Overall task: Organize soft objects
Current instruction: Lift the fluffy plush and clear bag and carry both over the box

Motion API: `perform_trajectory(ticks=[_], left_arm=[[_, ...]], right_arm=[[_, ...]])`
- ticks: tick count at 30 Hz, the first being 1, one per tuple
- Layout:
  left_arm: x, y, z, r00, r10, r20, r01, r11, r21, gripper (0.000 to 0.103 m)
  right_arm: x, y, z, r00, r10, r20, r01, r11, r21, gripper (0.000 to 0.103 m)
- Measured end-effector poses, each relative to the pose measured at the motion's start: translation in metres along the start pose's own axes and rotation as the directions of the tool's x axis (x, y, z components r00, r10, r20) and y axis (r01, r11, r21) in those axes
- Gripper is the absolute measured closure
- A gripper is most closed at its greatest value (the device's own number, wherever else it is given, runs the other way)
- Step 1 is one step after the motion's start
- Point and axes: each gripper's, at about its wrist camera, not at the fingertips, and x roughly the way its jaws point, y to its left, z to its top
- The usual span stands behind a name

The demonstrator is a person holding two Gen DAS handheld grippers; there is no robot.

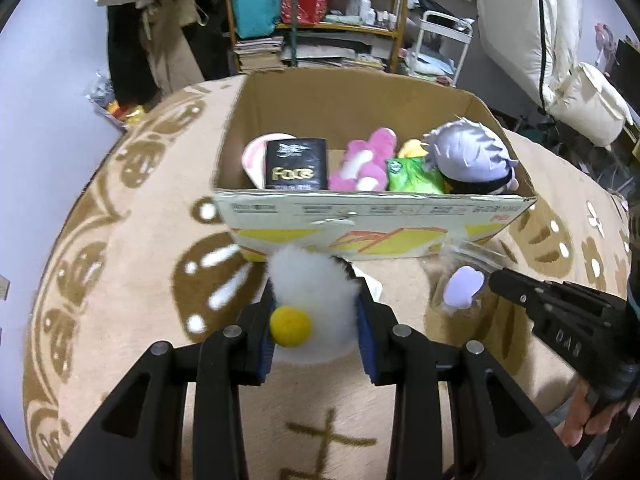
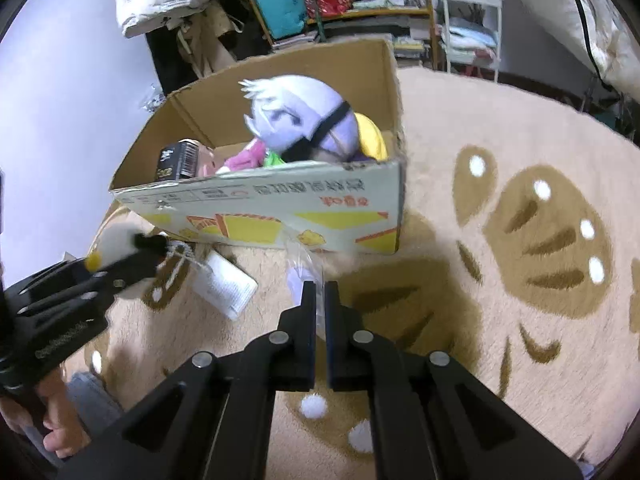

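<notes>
The left gripper squeezes a white fluffy toy with a yellow ball on it, and holds it just in front of the cardboard box, low by the near wall. The right gripper is pinched on a clear plastic bag with a pale purple soft thing inside, also near the front of the box. Both toys probably go into the box next. To do this well, each gripper should lift its toy higher than the near wall first, then move over an open spot in the box, and only then let go. The squeeze should stay gentle but firm, because the fluffy toy squishes and the thin bag could slip. The two grippers should not bump. In the box there is one plush doll with pale purple hair, one pink plush, one green packet, one black pack marked "Face", one pink and white thing behind it, and one yellow thing, partly hidden. One white paper tag lies on the rug.
</notes>
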Motion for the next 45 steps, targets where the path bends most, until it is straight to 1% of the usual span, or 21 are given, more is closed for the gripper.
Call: perform_trajectory(ticks=[1,5,8,13,15,17,21,24,26,27,28,30,32,34,36,38,41,43,45], left_arm=[[0.01,-0.002,0.007,1.0,0.006,0.001,-0.006,1.0,-0.005,0.07],[0.007,0.005,0.012,1.0,0.019,0.003,-0.019,0.999,-0.028,0.07],[0.008,0.002,0.013,1.0,0.019,0.011,-0.018,0.999,-0.03,0.07],[0.006,0.001,0.014,1.0,0.015,0.023,-0.015,1.0,-0.028,0.07],[0.005,0.003,0.014,1.0,0.016,0.025,-0.016,0.999,-0.03,0.07],[0.005,0.005,0.014,1.0,0.018,0.024,-0.017,0.999,-0.039,0.07],[0.002,0.007,0.015,0.999,0.013,0.029,-0.011,0.999,-0.053,0.07],[0.002,0.007,0.015,0.999,0.019,0.03,-0.018,0.999,-0.047,0.069],[0.004,0.007,0.015,0.999,0.021,0.025,-0.02,0.999,-0.046,0.069],[0.005,0.007,0.015,1.0,0.022,0.019,-0.021,0.999,-0.044,0.069],[0.006,0.006,0.015,1.0,0.024,0.017,-0.023,0.999,-0.042,0.069],[0.008,0.005,0.014,0.999,0.035,0.013,-0.034,0.999,-0.037,0.069],[0.009,0.005,0.014,0.999,0.043,0.01,-0.043,0.999,-0.032,0.069],[0.01,0.005,0.014,0.999,0.043,0.009,-0.042,0.998,-0.037,0.069],[0.01,0.007,0.015,0.999,0.046,0.011,-0.046,0.998,-0.044,0.069],[0.01,0.009,0.015,0.999,0.052,0.014,-0.052,0.997,-0.053,0.069],[0.01,0.014,0.016,0.998,0.065,0.021,-0.064,0.995,-0.077,0.069],[0.009,0.018,0.015,0.997,0.07,0.028,-0.067,0.993,-0.099,0.069],[0.004,0.02,0.015,0.996,0.08,0.049,-0.074,0.991,-0.112,0.069]], right_arm=[[-0.001,-0.005,-0.001,1.0,0.005,-0.004,-0.005,1.0,0.014,0.098],[0.01,-0.018,-0.002,0.999,-0.004,-0.043,0.006,0.999,0.051,0.097],[0.014,-0.023,-0.002,0.999,-0.007,-0.044,0.009,0.999,0.047,0.097],[0.008,-0.018,-0.002,0.999,0.044,0.001,-0.044,0.999,0.018,0.102],[0.0,-0.014,-0.004,0.998,0.055,0.034,-0.055,0.998,-0.006,0.102],[-0.002,-0.01,-0.003,0.997,0.064,0.043,-0.063,0.998,-0.021,0.102],[0.009,-0.012,-0.003,0.999,0.05,-0.001,-0.05,0.999,-0.004,0.102],[0.016,-0.017,-0.002,0.999,0.012,-0.037,-0.011,1.0,0.018,0.101],[0.02,-0.021,-0.001,0.999,-0.008,-0.054,0.01,0.999,0.034,0.094],[0.021,-0.022,-0.001,0.998,-0.011,-0.061,0.014,0.999,0.041,0.081],[0.023,-0.023,-0.001,0.998,-0.013,-0.066,0.017,0.999,0.046,0.06],[0.024,-0.022,0.0,0.998,-0.021,-0.062,0.024,0.999,0.042,0.041],[0.027,-0.02,0.002,0.998,-0.027,-0.061,0.029,0.999,0.031,0.04],[0.035,-0.017,0.005,0.996,-0.044,-0.074,0.045,0.999,0.018,0.036],[0.047,-0.015,0.008,0.993,-0.069,-0.093,0.069,0.998,0.0,0.035],[0.056,-0.011,0.01,0.992,-0.071,-0.105,0.07,0.997,-0.009,0.035],[0.067,-0.006,0.012,0.992,-0.076,-0.097,0.075,0.997,-0.011,0.036],[0.07,-0.006,0.012,0.992,-0.081,-0.095,0.08,0.997,-0.013,0.053],[0.071,-0.005,0.01,0.993,-0.071,-0.093,0.07,0.997,-0.023,0.054]])
